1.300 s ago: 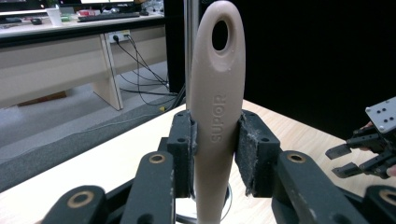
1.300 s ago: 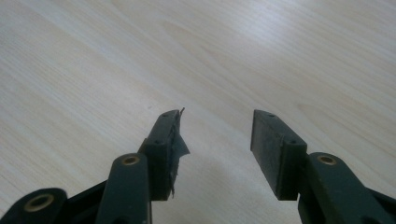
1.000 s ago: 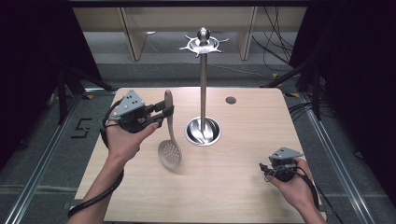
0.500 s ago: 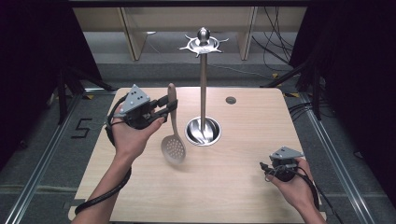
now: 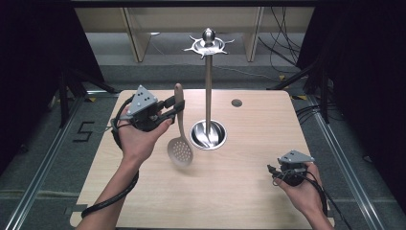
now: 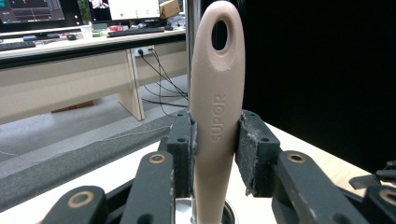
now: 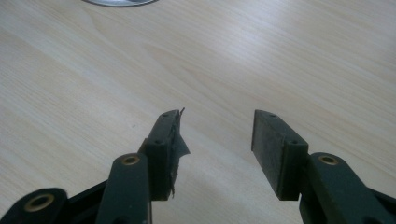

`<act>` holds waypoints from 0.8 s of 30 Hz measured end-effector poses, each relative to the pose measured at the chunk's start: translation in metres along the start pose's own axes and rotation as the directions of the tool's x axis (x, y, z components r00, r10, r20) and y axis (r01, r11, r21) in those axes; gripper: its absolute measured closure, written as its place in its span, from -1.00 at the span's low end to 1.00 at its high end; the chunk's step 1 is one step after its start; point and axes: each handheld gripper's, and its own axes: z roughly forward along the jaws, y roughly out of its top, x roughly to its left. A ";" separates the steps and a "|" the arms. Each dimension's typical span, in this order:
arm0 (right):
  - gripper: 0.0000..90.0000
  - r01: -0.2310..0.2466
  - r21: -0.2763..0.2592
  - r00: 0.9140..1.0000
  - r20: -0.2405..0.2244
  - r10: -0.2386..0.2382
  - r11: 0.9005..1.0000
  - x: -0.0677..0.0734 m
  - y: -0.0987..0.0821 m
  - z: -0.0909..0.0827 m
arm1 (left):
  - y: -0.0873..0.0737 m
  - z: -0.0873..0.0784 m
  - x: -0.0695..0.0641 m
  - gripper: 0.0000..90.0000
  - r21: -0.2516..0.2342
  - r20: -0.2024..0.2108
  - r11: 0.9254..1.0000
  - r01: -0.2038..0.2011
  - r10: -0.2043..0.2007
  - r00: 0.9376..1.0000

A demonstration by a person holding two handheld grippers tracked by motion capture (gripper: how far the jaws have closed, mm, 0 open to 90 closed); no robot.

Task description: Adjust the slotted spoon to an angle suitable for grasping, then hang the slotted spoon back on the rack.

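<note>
High view: left tool [image 5: 176, 109] clamps the beige slotted spoon [image 5: 179, 139] by the upper handle, so the perforated bowl hangs down, tilted slightly, clear of the desk [image 5: 239, 201]. The hanging hole at the handle tip stays free above the grip, which fits hooking it onto the rack. The spoon sits just left of the steel hanger stand [image 5: 208, 96], whose round base rests mid-desk and whose hook crown [image 5: 207, 45] is up top, well above the handle tip. Judgement: the spoon must go higher and across to reach a hook. Right tool [image 5: 276, 176] rests low at the near right of the desk, well apart from the spoon and stand, likely parked out of the way. A small dark disc [image 5: 236, 102] lies on the far side of the desk, untouched.

Left gripper view: both pads press flat on the spoon handle [image 6: 217, 116] below its hole [image 6: 219, 35], at the lettered part. The handle stands nearly upright between the jaws, a firm hold. The stand's pole [image 6: 189, 56] shows just behind the handle, so the approach is lined up roughly with the stand.

Right gripper view: jaws stand wide with nothing between them, bare wood under them. The left pad [image 7: 173, 140] looks frayed at the edge. The rim of the stand base [image 7: 119, 2] peeks in at the top.
</note>
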 end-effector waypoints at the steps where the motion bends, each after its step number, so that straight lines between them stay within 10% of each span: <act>1: 0.17 0.002 -0.002 1.000 -0.003 -0.002 1.000 0.000 0.000 0.000 | 0.001 0.001 0.000 0.51 0.001 -0.005 1.000 -0.005 0.005 1.000; 24: 0.17 0.011 -0.026 1.000 -0.015 -0.011 1.000 0.003 0.004 0.000 | 0.004 0.008 -0.003 0.51 -0.007 -0.013 1.000 0.002 -0.002 1.000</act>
